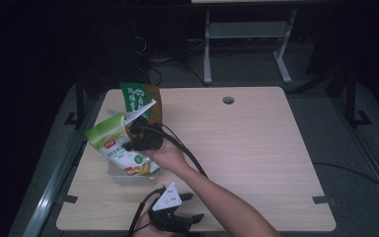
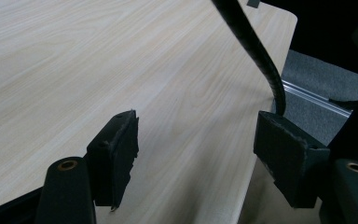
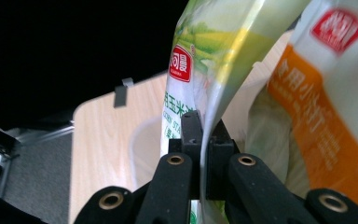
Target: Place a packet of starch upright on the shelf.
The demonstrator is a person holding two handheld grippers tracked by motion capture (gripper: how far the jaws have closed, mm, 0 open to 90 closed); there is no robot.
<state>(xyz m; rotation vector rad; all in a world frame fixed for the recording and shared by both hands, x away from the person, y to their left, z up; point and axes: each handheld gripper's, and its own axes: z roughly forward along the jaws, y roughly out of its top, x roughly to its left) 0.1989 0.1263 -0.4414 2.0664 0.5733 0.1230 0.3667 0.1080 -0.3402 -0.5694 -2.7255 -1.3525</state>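
The right claw is clamped on the edge of a light green bag, held tilted above a clear tray at the table's left side. A dark green bag stands just behind; an orange bag crowds the right gripper view, its print blurred. The left claw hangs apart, empty, at the near edge.

In the high view the clear plastic container is largely hidden behind the light green snack bag, and the darker green bag stands partly behind the right gripper. The left gripper is cut off by the bottom edge, and the room beyond the table is lost in darkness. In the right gripper view the orange-and-white bag is blurred and cropped, its print unreadable.
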